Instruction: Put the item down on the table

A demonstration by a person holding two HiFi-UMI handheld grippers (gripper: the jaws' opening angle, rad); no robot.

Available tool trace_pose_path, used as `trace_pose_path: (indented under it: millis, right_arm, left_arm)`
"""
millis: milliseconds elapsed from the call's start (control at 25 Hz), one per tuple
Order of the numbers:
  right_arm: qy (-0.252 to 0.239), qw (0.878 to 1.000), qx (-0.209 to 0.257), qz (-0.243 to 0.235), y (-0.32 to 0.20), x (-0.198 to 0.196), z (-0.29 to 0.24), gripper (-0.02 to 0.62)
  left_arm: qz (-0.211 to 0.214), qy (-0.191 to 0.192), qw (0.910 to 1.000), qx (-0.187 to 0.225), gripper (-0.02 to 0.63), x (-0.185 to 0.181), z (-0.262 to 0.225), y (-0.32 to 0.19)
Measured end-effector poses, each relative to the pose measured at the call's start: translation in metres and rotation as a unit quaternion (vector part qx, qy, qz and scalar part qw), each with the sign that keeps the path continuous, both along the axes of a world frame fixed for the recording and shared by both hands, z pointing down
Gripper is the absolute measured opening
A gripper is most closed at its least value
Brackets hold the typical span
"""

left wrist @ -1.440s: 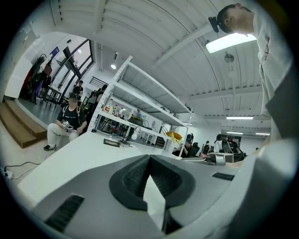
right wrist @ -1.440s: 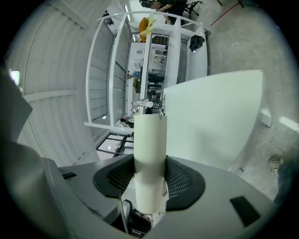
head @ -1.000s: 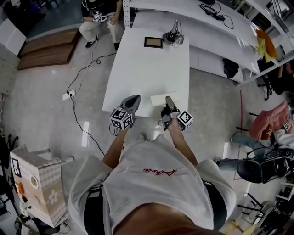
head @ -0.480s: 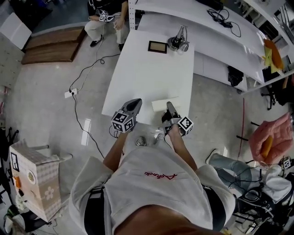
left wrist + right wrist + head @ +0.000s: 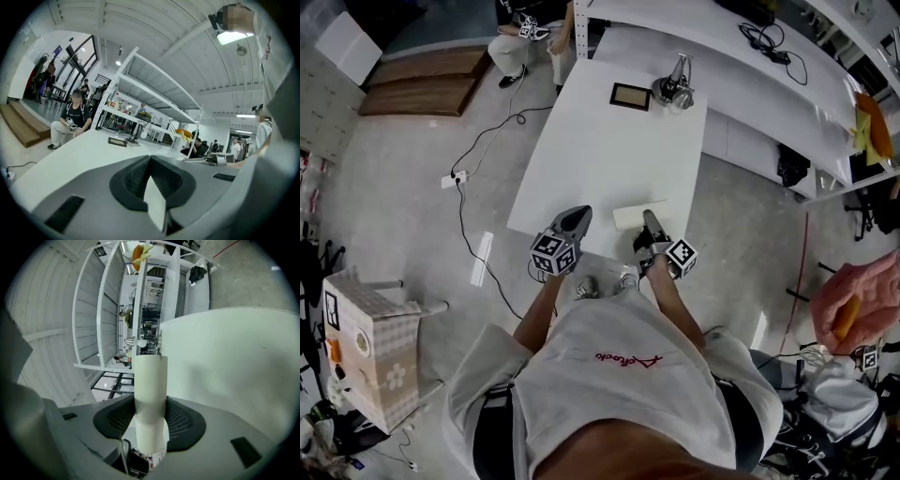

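A white cardboard tube lies crosswise over the near edge of the white table. My right gripper is shut on it. In the right gripper view the tube stands between the two ribbed pads, which press on both its sides, and the right gripper is turned on its side above the tabletop. My left gripper hovers at the same table edge, a little left of the tube and apart from it. Its jaws meet at the tips with nothing between them.
A small dark picture frame and a metal desk object stand at the table's far end. White shelving runs behind and to the right. A person sits beyond the table. A cable and a box lie on the floor at left.
The head view has drifted, so the table sits slightly further right in the picture. Both grippers stay at the near table edge, and the right one keeps the tube.
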State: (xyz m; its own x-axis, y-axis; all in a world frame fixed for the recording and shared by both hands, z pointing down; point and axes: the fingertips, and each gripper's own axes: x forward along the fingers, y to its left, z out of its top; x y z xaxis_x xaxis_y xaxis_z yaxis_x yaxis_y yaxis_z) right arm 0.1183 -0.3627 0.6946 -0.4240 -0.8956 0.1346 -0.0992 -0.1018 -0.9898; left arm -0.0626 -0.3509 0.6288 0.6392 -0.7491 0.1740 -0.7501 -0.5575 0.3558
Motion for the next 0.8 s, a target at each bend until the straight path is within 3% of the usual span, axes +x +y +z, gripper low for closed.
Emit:
trace_pose_path:
  millis: [800]
  right_arm:
    - [-0.001,0.997,-0.079,-0.002,0.039,0.0,0.056,0.201]
  left_arm:
    - [-0.012,0.009,0.9988,-0.047,0.019,0.008,0.037,0.014]
